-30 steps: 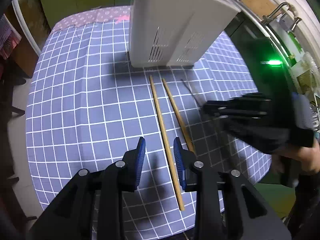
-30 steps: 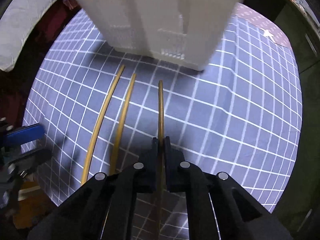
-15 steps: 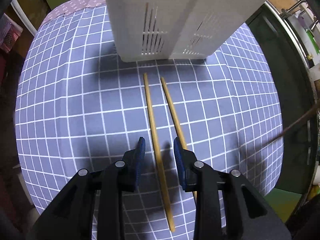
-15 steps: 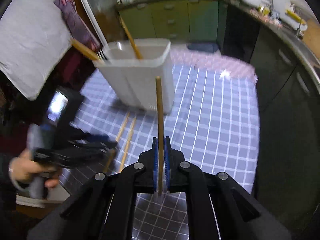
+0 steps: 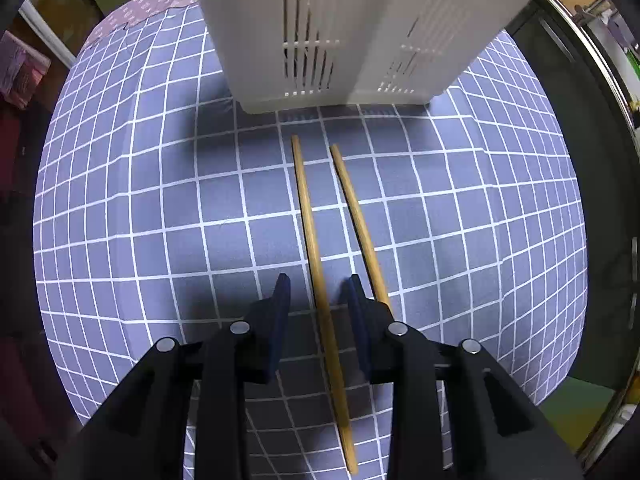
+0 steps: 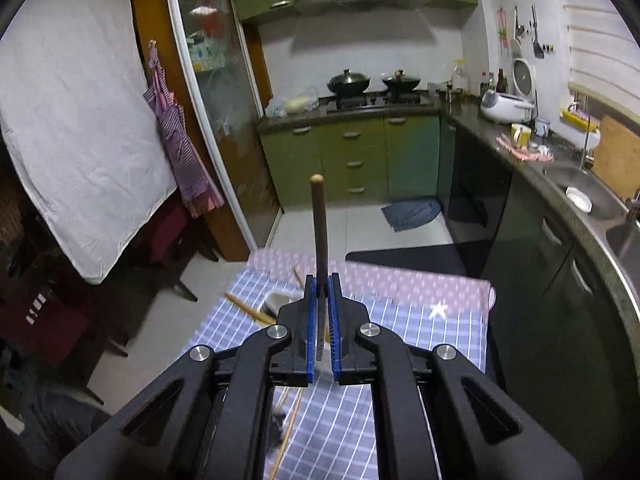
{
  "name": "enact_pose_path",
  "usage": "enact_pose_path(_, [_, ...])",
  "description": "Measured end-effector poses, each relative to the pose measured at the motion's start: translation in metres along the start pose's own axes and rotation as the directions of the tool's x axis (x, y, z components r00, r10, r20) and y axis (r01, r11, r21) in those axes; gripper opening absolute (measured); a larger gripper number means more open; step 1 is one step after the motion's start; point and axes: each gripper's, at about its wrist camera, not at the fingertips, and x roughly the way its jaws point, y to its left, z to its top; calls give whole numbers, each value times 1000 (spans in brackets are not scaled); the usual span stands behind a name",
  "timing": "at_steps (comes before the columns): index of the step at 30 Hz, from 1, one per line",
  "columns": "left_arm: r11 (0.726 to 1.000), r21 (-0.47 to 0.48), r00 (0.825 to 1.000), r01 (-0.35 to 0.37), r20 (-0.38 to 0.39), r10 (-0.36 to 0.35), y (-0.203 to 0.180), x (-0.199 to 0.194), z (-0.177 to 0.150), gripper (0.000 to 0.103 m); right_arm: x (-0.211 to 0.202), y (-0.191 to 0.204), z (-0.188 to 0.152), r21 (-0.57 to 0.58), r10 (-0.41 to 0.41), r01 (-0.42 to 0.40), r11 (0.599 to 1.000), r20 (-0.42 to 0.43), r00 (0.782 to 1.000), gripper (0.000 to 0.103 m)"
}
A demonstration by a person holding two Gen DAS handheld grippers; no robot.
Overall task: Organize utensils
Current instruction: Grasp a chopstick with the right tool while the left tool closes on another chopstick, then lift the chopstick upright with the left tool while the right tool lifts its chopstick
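Left wrist view, looking straight down on a table covered by a blue checked cloth (image 5: pixel 120 220). Left gripper (image 5: pixel 318 294) low over the cloth, jaws closing, one chopstick (image 5: pixel 316 256) lying between the two blue pads, neither pad seen pressing on it. Second chopstick (image 5: pixel 358 220) flat on the cloth just to the right, its near end hidden behind the right-hand finger. Both sticks pointing away toward a white slotted utensil holder (image 5: pixel 340 32) standing at the far end of the cloth, tips close to its base but not touching.

Count in this view: two chopsticks on the cloth, one holder.

Right wrist view, raised high and looking across a kitchen. Right gripper (image 6: pixel 322 280) clamped tight on a third chopstick (image 6: pixel 319 220), which sticks out forward between the blue pads, rounded end farthest from the camera. Far below, the same checked cloth (image 6: pixel 420 332), with the rim of the holder (image 6: pixel 276 300) partly hidden behind the gripper and two stick ends (image 6: pixel 248 307) poking out of it. Down between the gripper arms, thin pale sticks on the cloth, blurred.

Only this view shows the room: green cabinets (image 6: pixel 360 160), a stove with two pans (image 6: pixel 372 80), a sink (image 6: pixel 580 184) on the right, a striped apron (image 6: pixel 180 140) hanging on the left. Only the left wrist view shows the two loose sticks clearly.
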Motion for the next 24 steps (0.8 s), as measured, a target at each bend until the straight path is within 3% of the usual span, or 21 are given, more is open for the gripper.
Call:
enact_pose_path(4, [1000,18,1000,19,7,-19,-1,-1,-4,8,16,-1,17,18,-12,12,1000,-7,1000,7])
enact_pose_path(9, [998,19,998,54,34,-54,6,-8,-7,7,58,-5,20,23,-37,39,999,-66,997,7])
enact_pose_path(14, [997,43,991,63,119,-68,11,-34,-17,6,116,-4,-1,10,-71,74,997,-175,982,7])
enact_pose_path(24, [993,77,942,85,318,-105,23,-96,-52,6,187,1,-52,-13,-88,89,996,-318,944,7])
